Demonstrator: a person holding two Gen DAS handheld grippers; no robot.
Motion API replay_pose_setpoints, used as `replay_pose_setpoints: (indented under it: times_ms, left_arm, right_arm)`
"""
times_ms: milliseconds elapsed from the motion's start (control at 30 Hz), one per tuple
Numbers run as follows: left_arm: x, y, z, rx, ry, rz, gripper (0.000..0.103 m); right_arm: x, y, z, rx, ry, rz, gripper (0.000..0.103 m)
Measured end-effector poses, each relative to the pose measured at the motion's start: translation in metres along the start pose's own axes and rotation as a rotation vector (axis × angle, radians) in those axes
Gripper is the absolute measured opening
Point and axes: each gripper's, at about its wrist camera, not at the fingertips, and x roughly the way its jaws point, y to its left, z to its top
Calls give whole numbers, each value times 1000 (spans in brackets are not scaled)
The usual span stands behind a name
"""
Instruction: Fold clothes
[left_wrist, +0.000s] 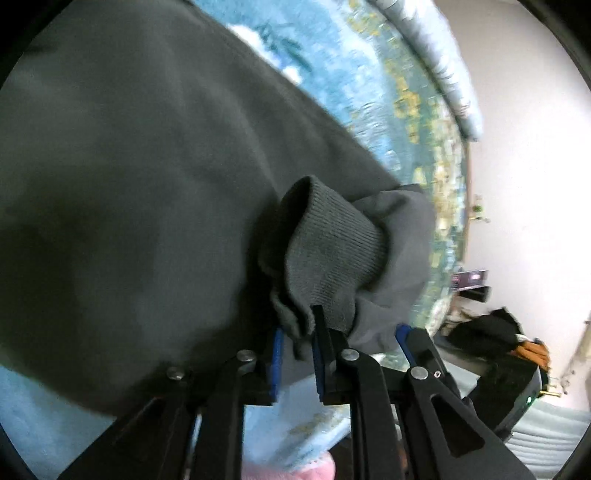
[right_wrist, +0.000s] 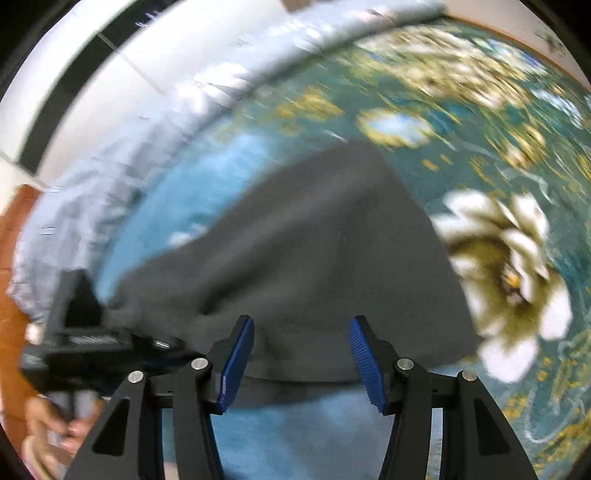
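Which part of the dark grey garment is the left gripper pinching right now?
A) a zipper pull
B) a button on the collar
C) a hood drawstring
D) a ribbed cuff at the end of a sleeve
D: in the left wrist view the left gripper is closed on the bunched ribbed cuff of the dark grey garment; no zipper, drawstring or button shows.

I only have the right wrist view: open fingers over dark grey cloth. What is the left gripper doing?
Observer: The left gripper is shut on the garment's ribbed cuff.
Operator: Is that sleeve flat?
Observer: No, the sleeve is bunched up behind the cuff.
Operator: And the garment's body on that side?
Observer: The grey garment spreads smooth over the blue floral bedspread.
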Motion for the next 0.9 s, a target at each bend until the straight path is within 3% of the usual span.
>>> replay_pose_setpoints:
  times_ms: [100,167,367,500,667,733,800,900]
  left_arm:
    - [-26,11,-10,4,-52,-51,17]
    - [-46,20,-14,14,-97,-44,17]
    - [-100,47,-20,-1,-187,-42,18]
    - [-115,52,-18,9,-220,-12,25]
    - [-130,53,-24,22,-247,33,27]
    - [-134,48,-28,51,-293,83,38]
    - [-142,48,-32,61,-343,146,54]
    - [-150,63,-34,-2,-373,162,58]
  right_arm:
    - [5,24,6,-57,5,70,58]
    - [17,38,9,-91,22,73,58]
    - [66,34,4,-61,90,3,58]
    - [71,27,8,2,92,-6,58]
    - [69,37,8,-27,91,-79,59]
    - [60,40,12,11,91,-102,59]
    - [36,48,11,29,29,-129,59]
    - [-6,61,9,43,-56,-82,59]
